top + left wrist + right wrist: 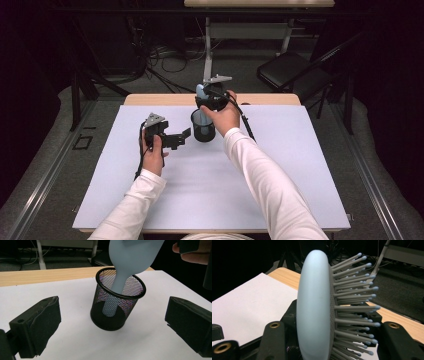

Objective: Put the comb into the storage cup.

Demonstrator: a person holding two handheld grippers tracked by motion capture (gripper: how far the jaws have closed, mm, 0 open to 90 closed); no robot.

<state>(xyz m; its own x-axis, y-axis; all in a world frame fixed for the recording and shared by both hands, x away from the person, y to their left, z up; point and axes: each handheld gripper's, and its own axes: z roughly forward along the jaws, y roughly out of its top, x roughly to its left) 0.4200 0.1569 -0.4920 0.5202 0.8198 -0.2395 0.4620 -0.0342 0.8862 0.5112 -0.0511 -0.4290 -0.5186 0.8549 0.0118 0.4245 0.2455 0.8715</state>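
**Hairbrush going handle-first into the mesh cup**

The right gripper [212, 100] is clenched on the head of the pale blue hairbrush [130, 257], bristles to 1 side. Its handle already reaches down inside the black mesh cup [117, 315], which stands on the white table sheet [210, 190]. This looks like the placing step; next the jaws must release so the brush rests against the rim. The right hand [225, 117] arches over the cup. The left gripper [172, 137] waits beside it, its 2 jaws spread and empty.

Left gripper [183, 135] jaws apart (right gripper [202, 102] clamped)
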